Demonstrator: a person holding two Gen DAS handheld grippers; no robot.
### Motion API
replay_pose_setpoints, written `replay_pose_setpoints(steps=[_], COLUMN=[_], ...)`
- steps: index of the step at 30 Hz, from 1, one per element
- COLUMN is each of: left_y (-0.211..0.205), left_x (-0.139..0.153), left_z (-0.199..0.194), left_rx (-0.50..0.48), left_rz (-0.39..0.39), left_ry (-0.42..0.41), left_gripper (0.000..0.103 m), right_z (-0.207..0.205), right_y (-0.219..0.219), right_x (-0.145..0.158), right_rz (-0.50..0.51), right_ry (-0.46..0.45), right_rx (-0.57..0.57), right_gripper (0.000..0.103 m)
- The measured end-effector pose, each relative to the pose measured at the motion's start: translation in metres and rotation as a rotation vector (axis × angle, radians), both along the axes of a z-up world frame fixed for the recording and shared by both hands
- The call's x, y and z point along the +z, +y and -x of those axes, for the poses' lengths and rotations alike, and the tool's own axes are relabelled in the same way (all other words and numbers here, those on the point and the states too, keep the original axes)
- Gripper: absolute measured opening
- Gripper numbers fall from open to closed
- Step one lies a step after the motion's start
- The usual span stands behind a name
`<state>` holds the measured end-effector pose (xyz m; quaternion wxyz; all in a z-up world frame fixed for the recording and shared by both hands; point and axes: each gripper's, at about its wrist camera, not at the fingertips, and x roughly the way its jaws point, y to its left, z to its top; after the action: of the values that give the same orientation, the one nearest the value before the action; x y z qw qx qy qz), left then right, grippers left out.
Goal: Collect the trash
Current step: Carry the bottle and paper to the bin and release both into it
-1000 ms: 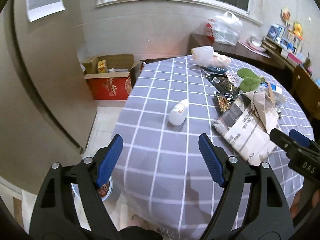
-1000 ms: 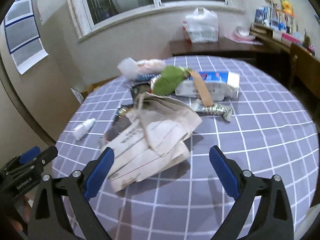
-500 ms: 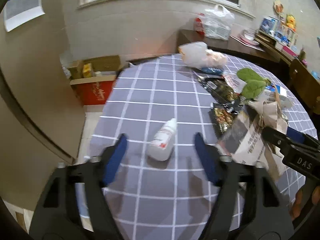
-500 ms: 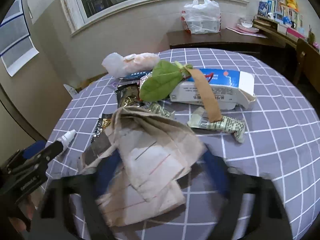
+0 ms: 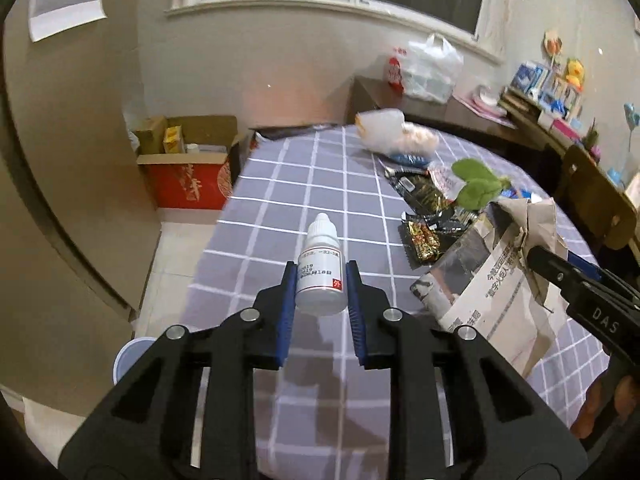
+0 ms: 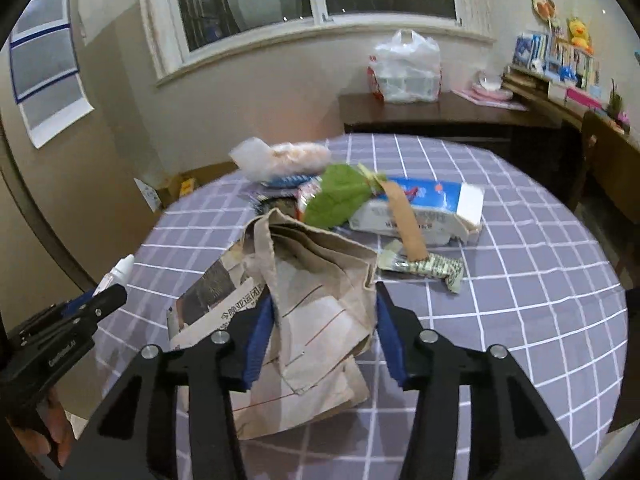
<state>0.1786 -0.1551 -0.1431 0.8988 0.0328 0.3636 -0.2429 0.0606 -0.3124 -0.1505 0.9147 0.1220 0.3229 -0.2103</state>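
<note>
My left gripper (image 5: 320, 280) is shut on a small white dropper bottle (image 5: 320, 276) that lies on the grey checked tablecloth (image 5: 280, 184); its cap points away from me. My right gripper (image 6: 324, 312) straddles a crumpled brown paper bag (image 6: 320, 304) that lies on a folded newspaper (image 6: 212, 300); the blue pads touch the bag's sides. The paper and the right gripper also show in the left wrist view (image 5: 496, 292).
Snack wrappers (image 5: 420, 216), a green leaf (image 6: 340, 196), a blue and white carton (image 6: 424, 208), a foil wrapper (image 6: 432, 268) and a plastic bag (image 6: 280, 156) lie further back on the table. A red cardboard box (image 5: 188, 172) and a bin (image 5: 128, 360) stand on the floor at left.
Both grippers moved forward over the table and closed: the left onto the dropper bottle, the right around the paper bag.
</note>
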Motion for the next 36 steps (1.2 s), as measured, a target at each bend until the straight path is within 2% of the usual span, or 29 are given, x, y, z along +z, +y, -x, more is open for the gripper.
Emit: replay_pose_setpoints(steps=[6, 12, 19, 26, 30, 31, 33, 34, 36], left_y=[0.058, 0.139, 0.233, 0.303, 0.336, 0.343, 0.355, 0.359, 0.364], left_x=[0.023, 0.025, 0.001, -0.04, -0.061, -0.066, -0.075, -0.079, -0.086], left_z=[0.025, 0.035, 0.027, 0.01, -0.003, -0.006, -0.013, -0.016, -0.021], left_rx=[0.076, 0.197, 0.359, 0.505, 0.583, 0.6, 0.625, 0.636, 0.647], left_rz=[0.054, 0.073, 0.062, 0.024, -0.003, -0.005, -0.009, -0.016, -0.026], left_ry=[-0.039, -0.03, 0.026, 0.109, 0.146, 0.157, 0.177, 0.188, 0.204], left_gripper=[0.024, 0.024, 0.024, 0.024, 0.024, 0.024, 0.024, 0.024, 0.024], right_z=[0.007, -0.017, -0.068, -0.117, -0.147, -0.154, -0.168, -0.175, -0.188], right_y=[0.051, 0.128, 0.23, 0.317, 0.353, 0.36, 0.373, 0.377, 0.385], right_x=[0.028, 0.03, 0.004, -0.037, -0.061, -0.067, -0.081, -0.086, -0.102], right_rz=[0.029, 0.043, 0.047, 0.08, 0.12, 0.13, 0.13, 0.123, 0.118], right_ry=[-0.062, -0.061, -0.005, 0.053, 0.092, 0.098, 0.111, 0.113, 0.118], right_rx=[0.079, 0.215, 0.393, 0.526, 0.578, 0.586, 0.605, 0.617, 0.636], right_gripper=[0.048, 0.048, 0.048, 0.048, 0.049, 0.051, 0.064, 0.073, 0.076])
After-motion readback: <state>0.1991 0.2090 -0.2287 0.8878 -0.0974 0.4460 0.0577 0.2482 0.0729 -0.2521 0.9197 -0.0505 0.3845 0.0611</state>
